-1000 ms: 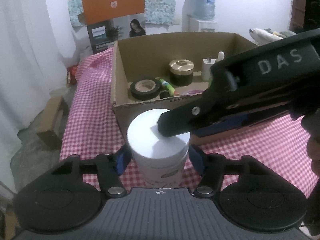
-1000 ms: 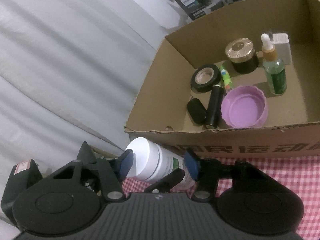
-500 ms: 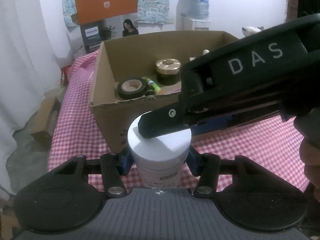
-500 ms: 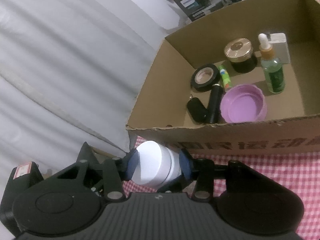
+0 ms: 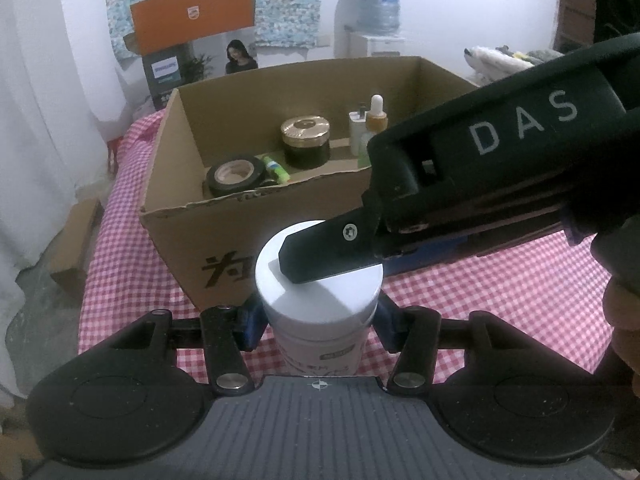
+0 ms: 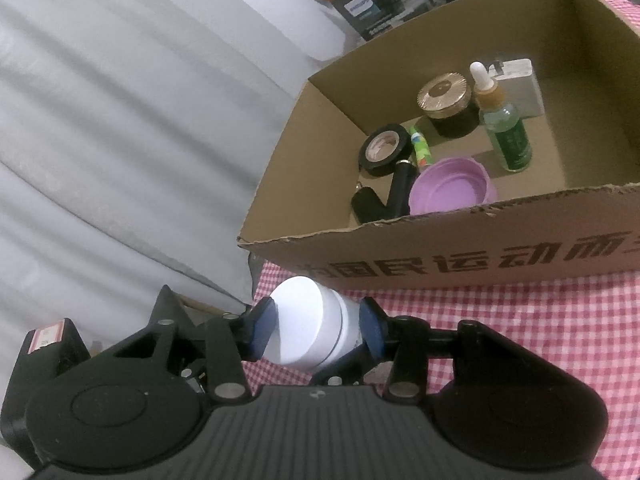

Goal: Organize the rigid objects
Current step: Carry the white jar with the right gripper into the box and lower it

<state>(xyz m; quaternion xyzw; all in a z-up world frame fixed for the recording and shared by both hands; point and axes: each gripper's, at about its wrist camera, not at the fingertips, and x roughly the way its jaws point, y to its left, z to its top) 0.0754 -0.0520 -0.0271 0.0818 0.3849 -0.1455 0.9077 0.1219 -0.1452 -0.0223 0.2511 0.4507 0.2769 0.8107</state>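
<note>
A red-and-white checked counter (image 5: 500,280) fills the lower half of both views, with an open cardboard box (image 5: 256,216) across the upper centre of the left wrist frame and the upper right of the right wrist frame. Inside the box stand a gold-lidded dark jar (image 6: 446,106), a green dropper bottle (image 6: 506,128) and a white charger (image 6: 518,84) against the far wall; nearer the front wall lie a purple lid (image 6: 452,192), a roll of black tape (image 6: 386,150), a black tube (image 6: 402,194) and a small green stick (image 6: 420,148).

A white jar (image 5: 318,292) sits at lower centre of each frame, just in front of the box's near wall. The left tongs (image 5: 318,320) are closed on its body from both sides (blue pads pressed to it); the right tongs (image 6: 316,330) clamp its lid across the width, one finger lying over the lid top in the left view.

The jar's long axis runs upright in the left view, lid upward. In the right view the lid faces the upper left.

Bare checked cloth lies to the lower right of the box; a white curtain (image 6: 120,120) crowds the left.
</note>
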